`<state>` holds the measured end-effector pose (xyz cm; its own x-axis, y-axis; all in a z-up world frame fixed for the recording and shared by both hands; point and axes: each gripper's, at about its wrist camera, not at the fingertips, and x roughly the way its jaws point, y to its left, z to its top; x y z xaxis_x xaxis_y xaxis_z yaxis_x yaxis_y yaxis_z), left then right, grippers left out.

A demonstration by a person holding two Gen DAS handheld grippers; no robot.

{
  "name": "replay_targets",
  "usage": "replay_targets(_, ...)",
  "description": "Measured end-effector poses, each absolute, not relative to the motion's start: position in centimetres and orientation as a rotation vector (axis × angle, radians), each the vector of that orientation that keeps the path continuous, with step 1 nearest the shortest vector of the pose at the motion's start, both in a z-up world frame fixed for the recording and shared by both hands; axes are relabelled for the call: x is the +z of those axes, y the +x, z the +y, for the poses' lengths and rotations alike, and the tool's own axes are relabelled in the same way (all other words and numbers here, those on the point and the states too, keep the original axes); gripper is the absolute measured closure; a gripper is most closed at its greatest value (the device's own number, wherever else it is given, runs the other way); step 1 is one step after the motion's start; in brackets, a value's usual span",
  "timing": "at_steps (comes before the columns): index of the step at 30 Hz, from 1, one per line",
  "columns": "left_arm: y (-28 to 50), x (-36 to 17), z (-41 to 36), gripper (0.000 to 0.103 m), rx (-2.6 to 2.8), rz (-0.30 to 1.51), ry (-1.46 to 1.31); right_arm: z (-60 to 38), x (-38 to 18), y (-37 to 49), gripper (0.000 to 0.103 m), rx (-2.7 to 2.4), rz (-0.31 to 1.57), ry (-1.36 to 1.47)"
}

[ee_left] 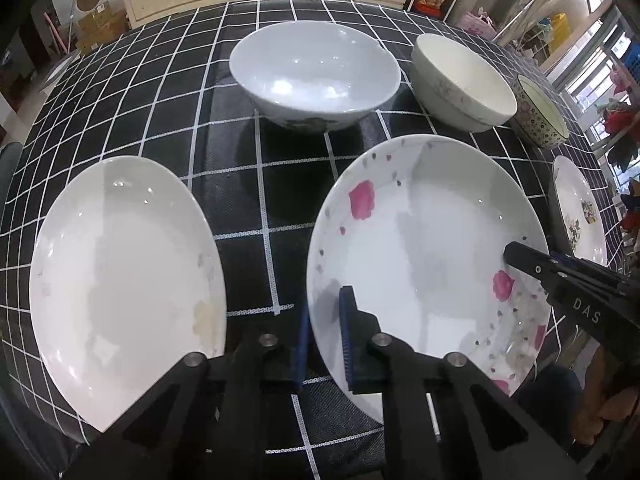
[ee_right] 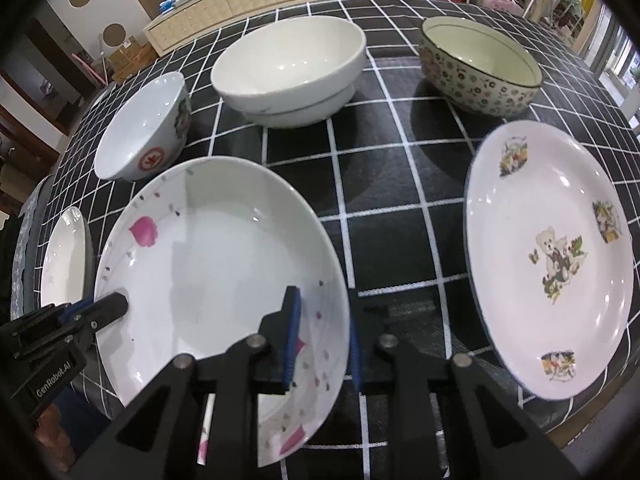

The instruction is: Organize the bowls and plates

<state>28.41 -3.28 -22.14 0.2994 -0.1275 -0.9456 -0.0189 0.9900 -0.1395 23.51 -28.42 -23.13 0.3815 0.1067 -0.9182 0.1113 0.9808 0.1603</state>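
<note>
Both grippers clamp one pink-flowered plate [ee_left: 424,248] on the checked tablecloth [ee_left: 256,184]: the left gripper [ee_left: 326,338] pinches its left rim, the right gripper [ee_right: 322,344] apparently its right. Beyond stand a plain plate [ee_left: 120,280], a bear-printed plate [ee_right: 552,256] and three bowls [ee_right: 292,68].

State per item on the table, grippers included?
pink-flower plate: gripped by both grippers at opposite rims
left gripper: shut on its left rim
right gripper: shut on its right rim
plain white plate: flat, untouched
bear plate: flat, untouched
three bowls: upright, empty, unstacked
</note>
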Motion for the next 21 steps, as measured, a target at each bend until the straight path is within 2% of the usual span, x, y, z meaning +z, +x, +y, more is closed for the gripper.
replay_targets(21, 24.5, -19.2, 1.0, 0.091, -0.019, 1.232, -0.167, -24.5, -21.2, 21.6, 0.078, 0.042, 1.170, 0.226)
